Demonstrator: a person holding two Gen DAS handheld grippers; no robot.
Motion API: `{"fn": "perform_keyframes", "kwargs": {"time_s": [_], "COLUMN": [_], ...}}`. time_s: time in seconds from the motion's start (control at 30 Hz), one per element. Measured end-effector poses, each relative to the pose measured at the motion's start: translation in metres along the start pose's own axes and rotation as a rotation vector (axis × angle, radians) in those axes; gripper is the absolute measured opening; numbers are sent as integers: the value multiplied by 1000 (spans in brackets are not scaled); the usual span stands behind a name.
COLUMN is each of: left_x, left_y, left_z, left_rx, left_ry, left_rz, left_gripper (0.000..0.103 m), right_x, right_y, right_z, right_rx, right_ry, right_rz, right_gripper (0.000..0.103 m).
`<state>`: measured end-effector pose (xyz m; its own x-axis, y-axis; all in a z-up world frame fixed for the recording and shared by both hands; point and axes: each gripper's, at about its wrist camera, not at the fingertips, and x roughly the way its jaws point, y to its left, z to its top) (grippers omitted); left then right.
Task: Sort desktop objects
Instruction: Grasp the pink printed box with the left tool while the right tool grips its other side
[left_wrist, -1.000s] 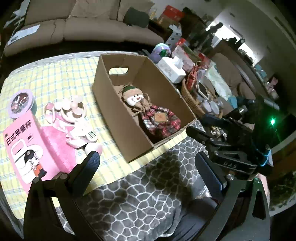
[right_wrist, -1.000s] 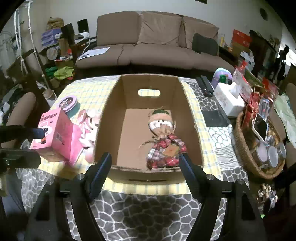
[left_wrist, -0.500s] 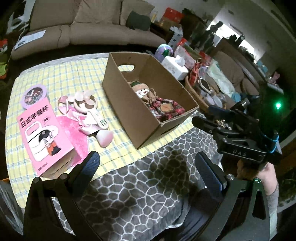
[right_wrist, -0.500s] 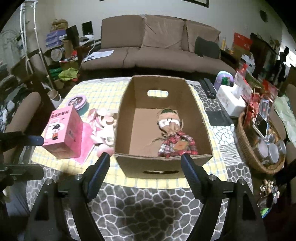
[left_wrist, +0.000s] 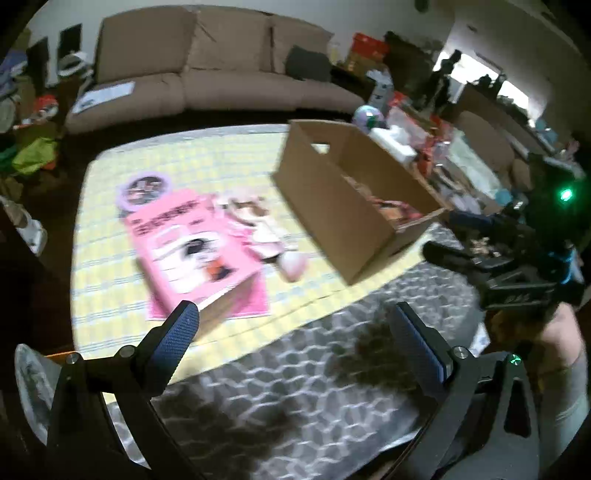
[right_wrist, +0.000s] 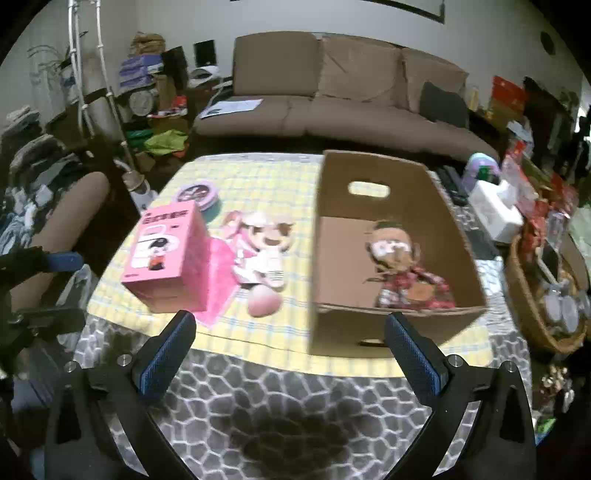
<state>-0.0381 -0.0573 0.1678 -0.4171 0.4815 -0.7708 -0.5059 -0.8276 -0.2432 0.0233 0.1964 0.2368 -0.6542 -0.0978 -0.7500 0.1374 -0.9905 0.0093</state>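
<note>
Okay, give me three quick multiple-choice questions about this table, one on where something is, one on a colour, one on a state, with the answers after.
1. Where is the plaid doll?
A. inside the cardboard box
B. on the sofa
C. in the wicker basket

2. What colour is the carton beside the box?
A. green
B. pink
C. white

3. What is the right hand-held gripper holding?
A. the doll
B. the carton
C. nothing

Answers: A, it lies on the box floor; B, its faces are pink; C, its jaws are opening with only tablecloth between them.
</note>
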Motion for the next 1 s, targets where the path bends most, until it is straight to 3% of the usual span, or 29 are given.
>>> {"fn": "perform_keyframes", "kwargs": {"time_s": [0.17,0.3,0.63,0.87,1.0], "left_x": [4,21,62,84,95], "left_y": [42,76,107,150,171], "left_z": [-19,-36,-37,-25,-24], "left_rx": [-21,-79,-149,-352,-457], "left_ry": [-6,12,16,3,-9], "left_rz": [85,86,1,-107,-160], "left_gripper": [103,103,103,103,86], "right_x": [16,27,70,120,140], "right_y": [23,43,71,71,69], "right_z": [4,2,11,25,31], "right_rx": [-3,-13,10,103,126], "right_ry": [-10,-23,-10,40,35], "right_rz": [75,125,261,375,420], "right_gripper": [103,103,103,103,103]}}
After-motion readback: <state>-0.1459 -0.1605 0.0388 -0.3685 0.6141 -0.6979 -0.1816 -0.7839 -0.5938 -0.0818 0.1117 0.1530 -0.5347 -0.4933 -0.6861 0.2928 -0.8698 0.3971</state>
